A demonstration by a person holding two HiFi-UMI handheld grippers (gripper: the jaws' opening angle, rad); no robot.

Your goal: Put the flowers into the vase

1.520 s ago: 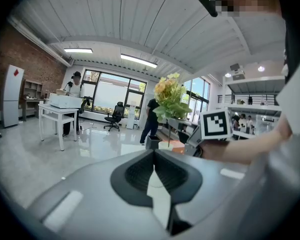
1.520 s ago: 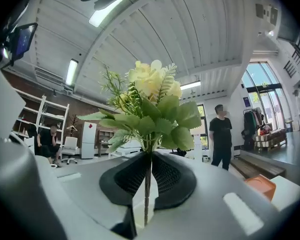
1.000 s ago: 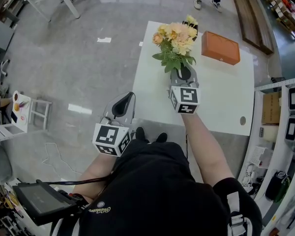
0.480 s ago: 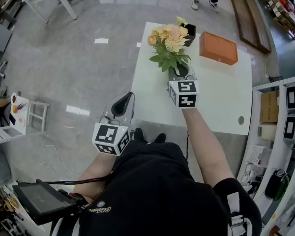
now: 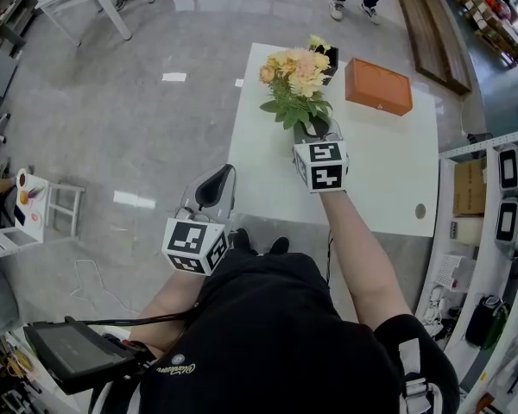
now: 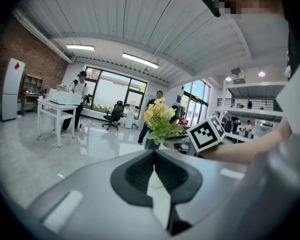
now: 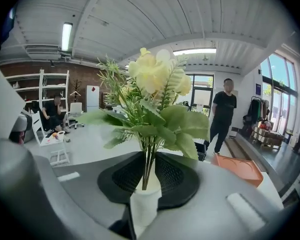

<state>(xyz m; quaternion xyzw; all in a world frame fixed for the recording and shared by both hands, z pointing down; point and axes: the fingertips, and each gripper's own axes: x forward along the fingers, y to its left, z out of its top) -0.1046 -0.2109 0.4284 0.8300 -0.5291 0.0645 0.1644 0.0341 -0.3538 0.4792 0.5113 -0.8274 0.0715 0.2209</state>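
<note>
A bouquet of yellow, peach and cream flowers (image 5: 295, 74) stands over the near part of the white table (image 5: 388, 171). In the right gripper view its green stems (image 7: 149, 159) drop into a white vase (image 7: 144, 200) seen just below the jaws. My right gripper (image 5: 315, 126) sits around the stems; its jaws have just been opening, and the stems still stand in the narrow gap. My left gripper (image 5: 220, 172) hangs off the table's near left edge, shut and holding nothing (image 6: 153, 153). From there the flowers (image 6: 159, 118) show ahead.
An orange box (image 5: 378, 86) lies at the far right of the table. A black container with a yellow flower (image 5: 328, 54) stands behind the bouquet. A person (image 7: 222, 114) walks beyond the table. Shelving (image 5: 501, 197) runs along the right.
The right gripper has tipped, so its marker cube now covers more of its body. The bouquet has shifted slightly toward the far left. The left gripper has stayed put.
</note>
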